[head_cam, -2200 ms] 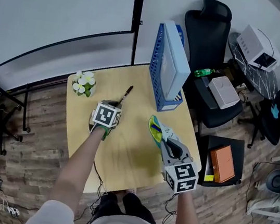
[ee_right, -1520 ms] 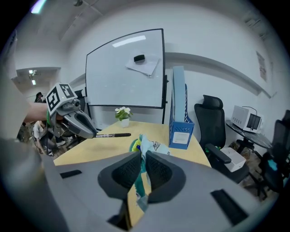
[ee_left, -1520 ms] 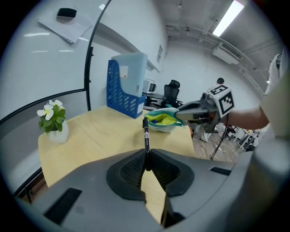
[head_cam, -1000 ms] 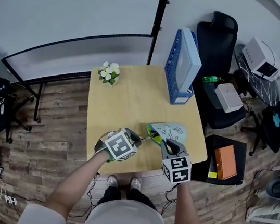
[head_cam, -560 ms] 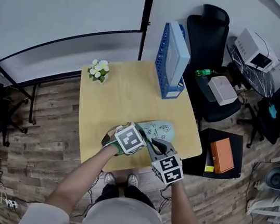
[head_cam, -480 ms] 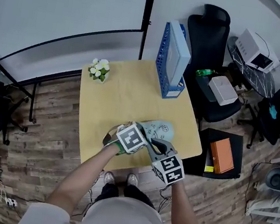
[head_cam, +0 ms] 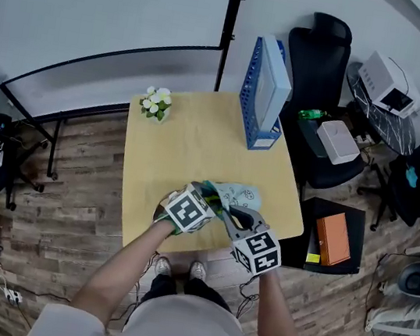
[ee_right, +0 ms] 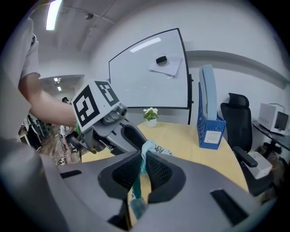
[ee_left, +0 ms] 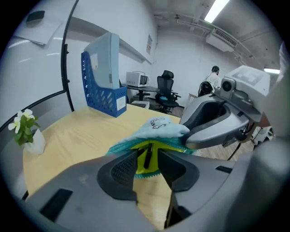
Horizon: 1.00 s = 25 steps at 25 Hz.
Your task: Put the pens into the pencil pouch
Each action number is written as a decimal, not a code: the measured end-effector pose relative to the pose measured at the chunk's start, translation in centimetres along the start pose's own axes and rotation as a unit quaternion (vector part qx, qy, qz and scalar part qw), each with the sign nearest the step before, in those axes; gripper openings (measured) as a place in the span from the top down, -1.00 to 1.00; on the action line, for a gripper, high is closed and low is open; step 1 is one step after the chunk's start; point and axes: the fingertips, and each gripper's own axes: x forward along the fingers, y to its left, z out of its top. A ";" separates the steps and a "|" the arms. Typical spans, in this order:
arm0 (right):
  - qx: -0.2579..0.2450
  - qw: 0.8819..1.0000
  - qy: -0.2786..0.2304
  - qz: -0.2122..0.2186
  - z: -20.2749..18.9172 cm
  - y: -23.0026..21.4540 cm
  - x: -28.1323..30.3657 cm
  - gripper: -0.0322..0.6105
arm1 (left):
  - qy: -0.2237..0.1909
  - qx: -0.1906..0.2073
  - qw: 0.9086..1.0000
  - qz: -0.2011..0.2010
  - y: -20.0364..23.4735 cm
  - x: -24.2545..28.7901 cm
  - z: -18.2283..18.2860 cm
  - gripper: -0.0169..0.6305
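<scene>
A light-blue pencil pouch point(head_cam: 239, 195) with a teal zip and yellow lining lies near the front of the wooden table point(head_cam: 173, 149). My right gripper point(head_cam: 228, 212) is shut on the pouch's teal edge point(ee_right: 144, 156) and holds its mouth up. My left gripper point(head_cam: 212, 195) is right at that mouth. In the left gripper view a dark pen point(ee_left: 147, 156) lies inside the yellow opening point(ee_left: 156, 152). The left jaws point(ee_left: 147, 164) stand a little apart on either side of it, with lining visible both sides of the pen. The pouch's far end is hidden behind the grippers.
A blue file holder point(head_cam: 263, 92) with a pale folder stands at the table's far right. A small pot of white flowers point(head_cam: 155, 103) is at the far left corner. Black office chairs point(head_cam: 323, 55) and boxes crowd the floor to the right.
The left gripper picked the pen up at the far side of the table and carried it to the pouch mouth. The right gripper has kept hold of the pouch and drawn it nearer.
</scene>
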 end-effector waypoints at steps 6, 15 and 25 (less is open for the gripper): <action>0.018 0.999 -0.003 -0.033 0.5 -1.3 1.0 0.79 | -0.103 -0.049 0.993 0.042 2.0 -5.9 0.6 0.48; 0.026 0.998 0.041 -0.027 -0.8 0.1 4.5 0.74 | -0.268 -0.122 0.942 0.161 5.6 -17.4 0.7 0.63; 0.026 0.997 -0.028 -0.067 5.1 -0.7 4.0 0.35 | -0.338 -0.096 0.899 0.262 7.3 -25.3 0.8 0.85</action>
